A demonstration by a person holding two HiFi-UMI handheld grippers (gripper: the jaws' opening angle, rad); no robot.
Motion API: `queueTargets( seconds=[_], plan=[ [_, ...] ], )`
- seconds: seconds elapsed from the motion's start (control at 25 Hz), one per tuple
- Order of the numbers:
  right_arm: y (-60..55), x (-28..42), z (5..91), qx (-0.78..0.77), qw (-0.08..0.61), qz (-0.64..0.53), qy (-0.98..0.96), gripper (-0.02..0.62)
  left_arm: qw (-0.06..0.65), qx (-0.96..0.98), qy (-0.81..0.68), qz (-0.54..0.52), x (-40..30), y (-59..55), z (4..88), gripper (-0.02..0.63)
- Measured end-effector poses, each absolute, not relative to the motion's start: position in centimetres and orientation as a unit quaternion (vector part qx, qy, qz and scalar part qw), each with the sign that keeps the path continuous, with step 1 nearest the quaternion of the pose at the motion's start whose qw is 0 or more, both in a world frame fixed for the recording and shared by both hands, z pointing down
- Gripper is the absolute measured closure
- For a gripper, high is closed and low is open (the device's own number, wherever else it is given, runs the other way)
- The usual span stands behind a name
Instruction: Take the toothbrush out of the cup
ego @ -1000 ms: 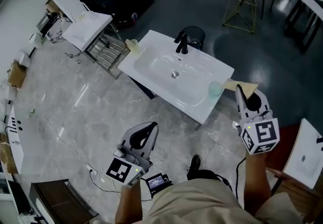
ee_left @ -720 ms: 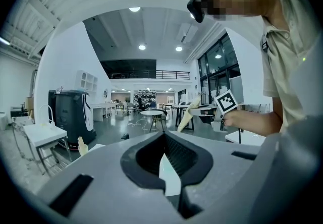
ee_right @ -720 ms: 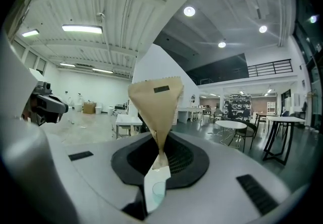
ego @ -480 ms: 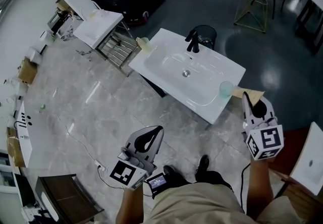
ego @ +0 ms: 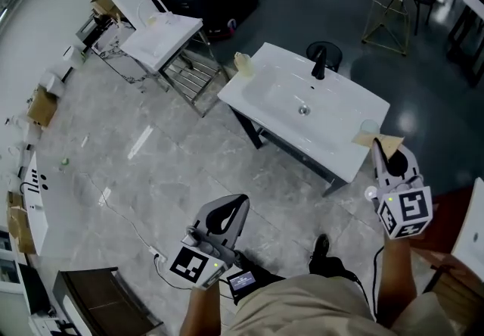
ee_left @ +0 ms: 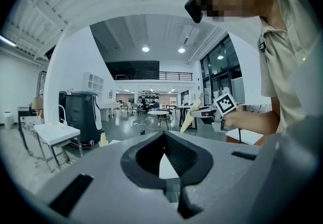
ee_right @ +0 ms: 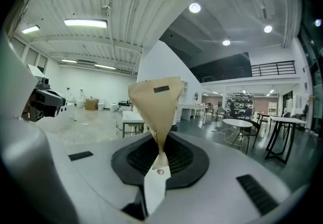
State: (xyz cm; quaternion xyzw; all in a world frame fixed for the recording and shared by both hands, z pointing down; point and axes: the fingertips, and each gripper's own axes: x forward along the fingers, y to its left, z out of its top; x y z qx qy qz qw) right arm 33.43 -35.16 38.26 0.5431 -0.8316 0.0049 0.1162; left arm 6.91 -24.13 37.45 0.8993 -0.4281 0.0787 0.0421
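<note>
While both tools hang in the air short of the sink (ego: 265, 92), no part of the job is done yet. The white sink stands on its legs in the middle of the floor, with a black tap (ego: 318, 62) at the back. A pale yellow cup (ego: 242, 62) sits on one far corner. A pale green cup (ego: 368, 128) sits on the near corner, close to the right gripper (ego: 380, 151). The toothbrush is too small to make out, so I cannot tell which cup it is in.

The left gripper (ego: 231, 210) has its jaws pressed together with nothing in them. The right gripper is pinching a piece of tan paper (ee_right: 154, 104), which sticks up from its jaws like a little flag.

Here is what I think could go wrong. The right gripper is full, so it cannot grab the toothbrush unless it lets the paper go first. The paper could also brush the green cup and knock it off, since that cup sits right at the corner. The left gripper has to open before it reaches in, or it will just bump the cup and tip it. A toothbrush handle is thin and smooth, so a crooked pinch could let it slip. Pulling sideways and not up could drag the light cup along too.
</note>
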Motion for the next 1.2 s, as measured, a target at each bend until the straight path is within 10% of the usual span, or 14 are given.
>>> queueTargets(
  seconds=[0.6,1.2],
  plan=[
    [-32.1,1.8,31.3,0.569,0.140,-0.042,-0.809,0.561,0.048,0.882,-0.469,0.022,-31.3,-20.0,35.3,0.600],
    [-33.4,-0.7,31.3,0.612,0.167,-0.039,-0.772,0.561,0.044,0.908,-0.417,0.011,-35.3,-25.9,35.1,0.600]
  ],
)
